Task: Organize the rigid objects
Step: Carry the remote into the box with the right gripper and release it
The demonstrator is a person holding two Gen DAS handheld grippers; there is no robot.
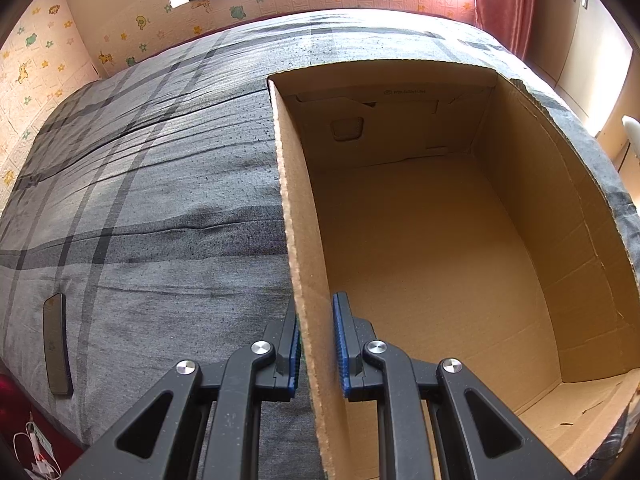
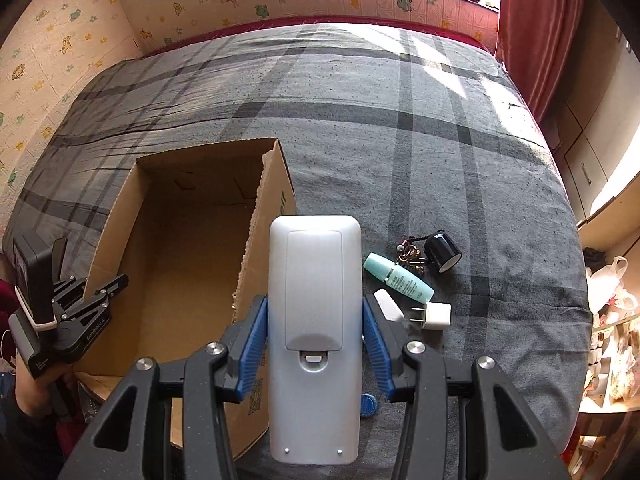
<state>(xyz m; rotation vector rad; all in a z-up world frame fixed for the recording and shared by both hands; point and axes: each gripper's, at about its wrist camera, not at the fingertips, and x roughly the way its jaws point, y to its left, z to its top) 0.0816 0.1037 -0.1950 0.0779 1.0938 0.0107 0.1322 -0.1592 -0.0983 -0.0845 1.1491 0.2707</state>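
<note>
The box (image 1: 400, 208) wall is straddled by the spread jaws of the left gripper (image 1: 317, 344), likely for steadying; a remote (image 2: 314, 340) is pinched in the right gripper (image 2: 314, 320) beside the box rim, above the bed (image 2: 400, 140).

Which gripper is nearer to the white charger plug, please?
Right. The right gripper, holding the remote, is just beside the charger plug; the left gripper straddles the cardboard box wall.
</note>
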